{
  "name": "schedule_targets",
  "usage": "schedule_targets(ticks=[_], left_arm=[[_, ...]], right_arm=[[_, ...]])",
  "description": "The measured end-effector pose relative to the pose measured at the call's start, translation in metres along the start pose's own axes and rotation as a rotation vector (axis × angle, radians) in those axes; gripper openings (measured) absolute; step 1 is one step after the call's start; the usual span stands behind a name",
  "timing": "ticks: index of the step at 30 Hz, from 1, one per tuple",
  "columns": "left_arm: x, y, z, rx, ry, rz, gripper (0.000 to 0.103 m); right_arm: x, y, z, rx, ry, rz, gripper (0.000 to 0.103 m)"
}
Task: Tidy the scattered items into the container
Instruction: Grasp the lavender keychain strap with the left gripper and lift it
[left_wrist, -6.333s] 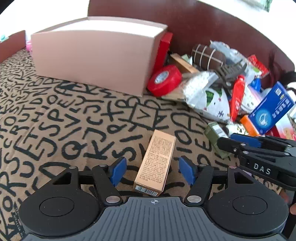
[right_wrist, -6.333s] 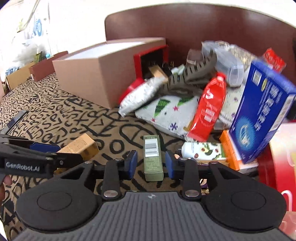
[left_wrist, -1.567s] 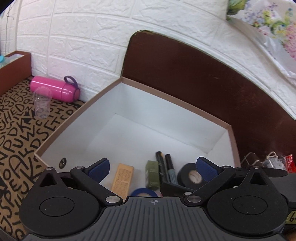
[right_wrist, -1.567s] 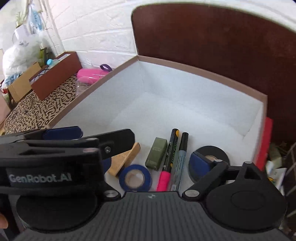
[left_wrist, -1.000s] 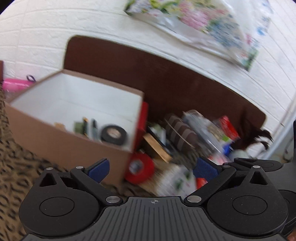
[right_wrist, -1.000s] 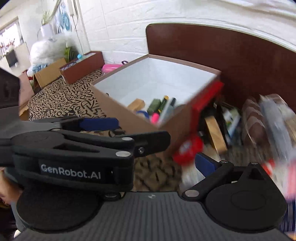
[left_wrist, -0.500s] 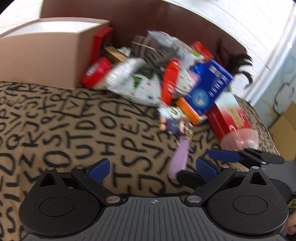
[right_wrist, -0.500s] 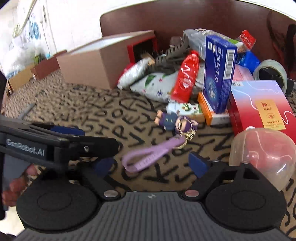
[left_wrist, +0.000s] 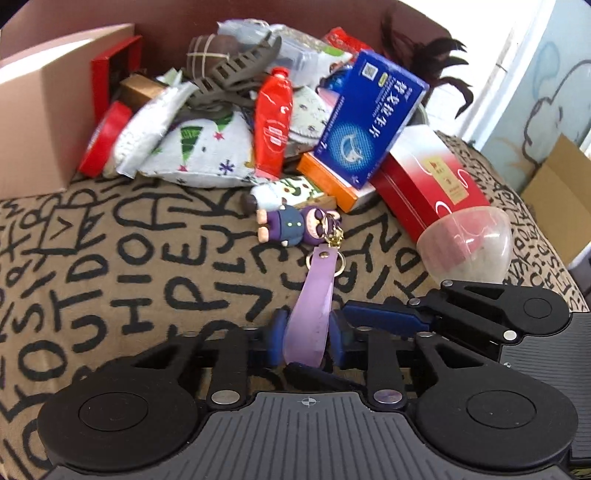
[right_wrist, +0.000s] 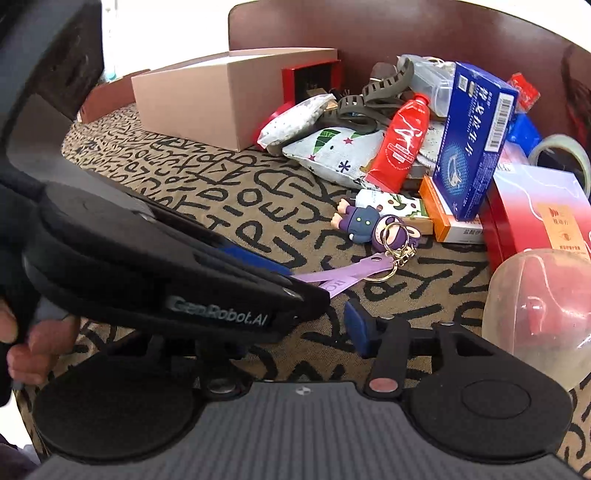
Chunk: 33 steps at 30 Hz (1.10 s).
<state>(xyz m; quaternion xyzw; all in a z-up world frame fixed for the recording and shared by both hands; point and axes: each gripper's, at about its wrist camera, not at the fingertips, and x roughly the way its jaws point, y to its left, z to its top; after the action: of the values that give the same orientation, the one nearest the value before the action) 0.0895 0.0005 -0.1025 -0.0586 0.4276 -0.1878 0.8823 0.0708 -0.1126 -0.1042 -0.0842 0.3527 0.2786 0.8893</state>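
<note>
Since half a second ago, left gripper (left_wrist: 307, 341) has narrowed from wide apart and now clamps the purple strap (left_wrist: 309, 310) of the keychain figure (left_wrist: 293, 225), which lies on the lettered table (left_wrist: 110, 258). Right gripper (right_wrist: 295, 325) stands released beside it. Cardboard box (right_wrist: 207, 99) sits well behind.

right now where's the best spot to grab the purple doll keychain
Take the flat lilac strap, coming in along it from its free end near you. It lies flat and straight on the cloth, thin enough for the pads, while the doll is lumpy. The left gripper is already closed on it there.
</note>
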Motion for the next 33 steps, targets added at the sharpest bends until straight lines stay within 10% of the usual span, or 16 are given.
schedule_targets(ticks=[9, 17, 19, 25, 33], left_arm=[[-0.032, 0.029, -0.016, -0.077, -0.029, 0.024, 0.013], [-0.063, 0.067, -0.037, -0.167, -0.052, 0.133, 0.016], [-0.065, 0.068, -0.039, -0.178, -0.053, 0.12, 0.037], [-0.061, 0.058, -0.038, -0.144, -0.059, 0.108, 0.052], [-0.055, 0.055, -0.036, -0.134, -0.052, 0.124, 0.041]], right_arm=[[-0.006, 0.004, -0.002, -0.017, 0.025, 0.064, 0.076], [-0.008, -0.003, 0.005, 0.023, 0.032, -0.009, 0.072], [-0.007, -0.007, 0.009, 0.062, 0.025, -0.012, 0.07], [0.008, -0.01, 0.032, 0.155, 0.024, -0.024, 0.059], [0.039, -0.017, 0.06, 0.262, 0.023, -0.005, 0.06]])
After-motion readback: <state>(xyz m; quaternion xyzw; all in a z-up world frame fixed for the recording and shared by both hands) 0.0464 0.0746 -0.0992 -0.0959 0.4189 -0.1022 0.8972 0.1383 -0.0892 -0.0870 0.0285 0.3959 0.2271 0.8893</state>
